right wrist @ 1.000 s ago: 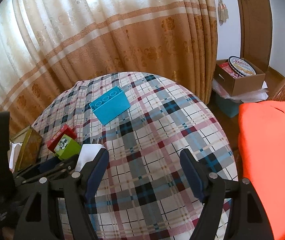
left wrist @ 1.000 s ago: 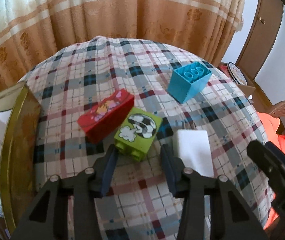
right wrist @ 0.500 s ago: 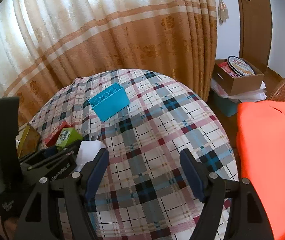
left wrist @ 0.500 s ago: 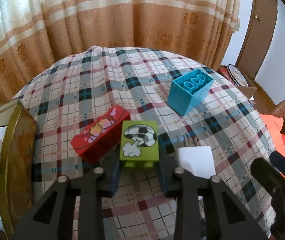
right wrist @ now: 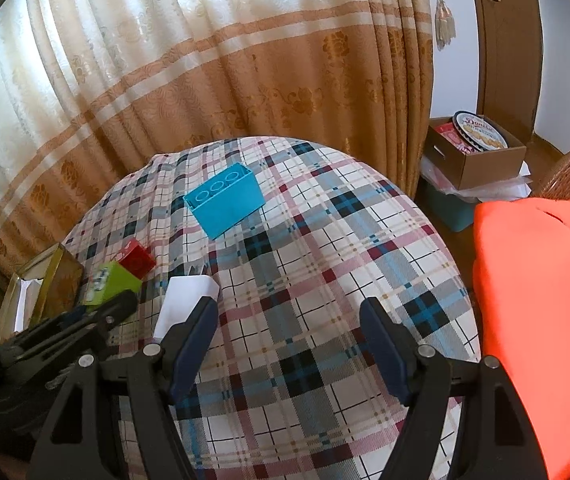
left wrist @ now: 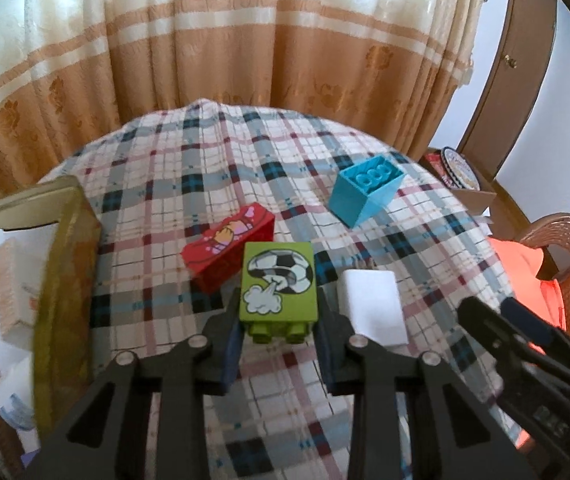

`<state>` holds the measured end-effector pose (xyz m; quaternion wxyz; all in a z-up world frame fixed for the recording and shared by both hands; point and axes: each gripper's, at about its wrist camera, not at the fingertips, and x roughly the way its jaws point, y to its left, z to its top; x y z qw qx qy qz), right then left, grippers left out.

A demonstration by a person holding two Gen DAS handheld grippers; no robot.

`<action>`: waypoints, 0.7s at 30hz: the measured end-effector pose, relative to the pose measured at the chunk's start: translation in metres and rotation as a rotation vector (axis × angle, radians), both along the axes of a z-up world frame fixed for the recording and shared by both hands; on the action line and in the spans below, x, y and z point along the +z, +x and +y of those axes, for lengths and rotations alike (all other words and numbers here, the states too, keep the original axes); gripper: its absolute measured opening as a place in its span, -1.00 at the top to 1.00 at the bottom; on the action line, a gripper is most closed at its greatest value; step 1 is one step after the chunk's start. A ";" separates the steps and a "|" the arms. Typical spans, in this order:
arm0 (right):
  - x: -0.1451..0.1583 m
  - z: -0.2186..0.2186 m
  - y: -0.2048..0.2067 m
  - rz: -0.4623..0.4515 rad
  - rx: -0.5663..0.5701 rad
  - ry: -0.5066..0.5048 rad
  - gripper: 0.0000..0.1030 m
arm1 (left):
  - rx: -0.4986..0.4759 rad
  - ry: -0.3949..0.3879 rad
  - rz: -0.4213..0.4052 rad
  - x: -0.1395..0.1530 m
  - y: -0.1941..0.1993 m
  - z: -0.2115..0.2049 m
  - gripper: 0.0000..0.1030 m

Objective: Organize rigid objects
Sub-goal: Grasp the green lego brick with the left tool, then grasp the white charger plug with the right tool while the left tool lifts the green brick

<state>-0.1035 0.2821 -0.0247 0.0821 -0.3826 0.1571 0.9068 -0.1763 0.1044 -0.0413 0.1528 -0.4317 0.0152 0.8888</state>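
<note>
Left gripper (left wrist: 279, 320) pinching green block (left wrist: 279, 283) by its two sides, pads pressed on the lower part, studs pointing back toward the camera, printed football face up; block apparently raised a little off the checked tablecloth (left wrist: 189, 184), though the gap beneath cannot be told for sure

Just behind and to the left of it, red block (left wrist: 229, 247) lying on the cloth with a pink and yellow picture on top, one corner very near the green block, contact not clear

To the right of the green block, a white slab (left wrist: 375, 306) flat on the cloth, partly behind the right finger of the left gripper

Farther back and right, blue block (left wrist: 365, 190) resting tilted, hollow underside with three rings facing up, well apart from the others

At the left edge, a gold tin (left wrist: 67, 280) standing beside the table, blurred

Right gripper (right wrist: 289, 344) spread wide over bare cloth near the table's front, nothing between its pads, holding nothing; seen from the left wrist view as a dark shape at far right

From the right wrist view, blue block beyond the gripper toward the curtain (right wrist: 205, 80); an orange cloth (right wrist: 537, 320) at the right side
</note>
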 end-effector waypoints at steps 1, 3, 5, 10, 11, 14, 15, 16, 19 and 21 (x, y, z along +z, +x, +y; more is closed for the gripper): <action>0.000 0.000 0.000 -0.002 0.000 0.001 -0.47 | 0.005 0.003 0.011 0.005 0.005 -0.004 0.41; -0.001 0.000 0.001 -0.005 -0.002 -0.006 -0.46 | 0.014 0.009 0.024 0.011 0.009 -0.011 0.41; -0.003 -0.001 0.001 -0.009 -0.006 -0.014 -0.46 | 0.028 0.006 0.043 0.017 0.016 -0.020 0.41; -0.005 -0.011 -0.009 -0.016 0.021 -0.028 -0.46 | 0.066 0.004 0.068 0.027 0.025 -0.042 0.41; -0.005 -0.014 -0.011 -0.018 0.029 -0.031 -0.46 | 0.071 0.007 0.067 0.027 0.025 -0.045 0.41; -0.011 -0.028 -0.026 -0.048 0.062 -0.035 -0.46 | 0.085 0.018 0.062 0.028 0.027 -0.053 0.41; -0.014 -0.033 -0.030 -0.061 0.070 -0.031 -0.46 | 0.090 0.020 0.062 0.029 0.027 -0.057 0.41; -0.017 -0.038 -0.035 -0.071 0.081 -0.034 -0.46 | 0.093 0.020 0.064 0.030 0.029 -0.058 0.41; -0.020 -0.052 -0.050 -0.085 0.101 -0.025 -0.46 | 0.103 0.019 0.070 0.032 0.030 -0.065 0.41; -0.022 -0.062 -0.059 -0.100 0.110 0.016 -0.46 | 0.110 0.020 0.070 0.033 0.030 -0.070 0.41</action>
